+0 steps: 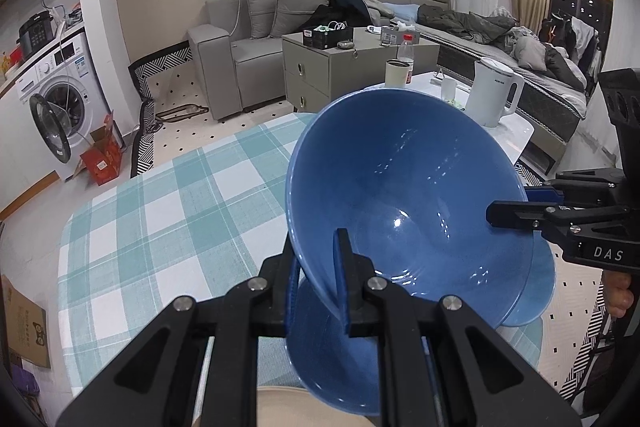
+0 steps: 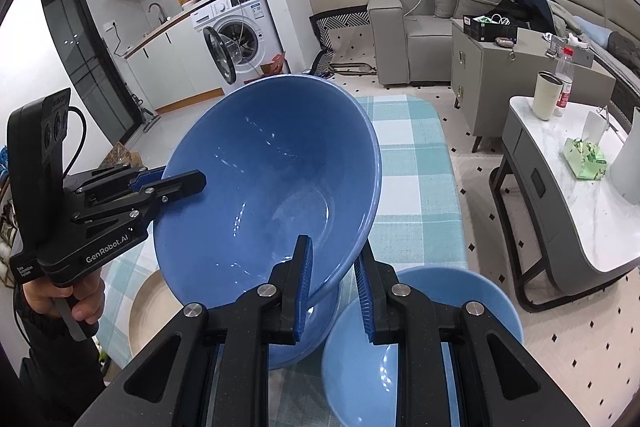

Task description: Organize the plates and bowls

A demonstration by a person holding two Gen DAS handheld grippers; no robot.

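Observation:
A large deep-blue bowl [image 1: 400, 187] [image 2: 272, 167] hangs tilted above the table with the teal checked cloth [image 1: 160, 219] [image 2: 420, 187]. My left gripper [image 1: 316, 259] [image 2: 176, 177] is shut on one side of its rim. My right gripper [image 1: 516, 203] [image 2: 334, 259] is shut on the opposite side, one finger inside the bowl and one outside. Under the bowl a lighter blue bowl [image 2: 420, 359] [image 1: 538, 291] sits on the cloth. A beige plate [image 2: 148, 311] [image 1: 288, 407] lies beside it, partly hidden by the held bowl.
A white marble side table [image 2: 568, 211] stands to the right with a white kettle [image 1: 494, 91], a cup [image 2: 546, 101] and a bottle [image 2: 565, 83]. A grey cabinet [image 1: 320, 67] and a sofa [image 1: 240, 39] are beyond the table. A cardboard box [image 1: 24, 323] sits at the left edge.

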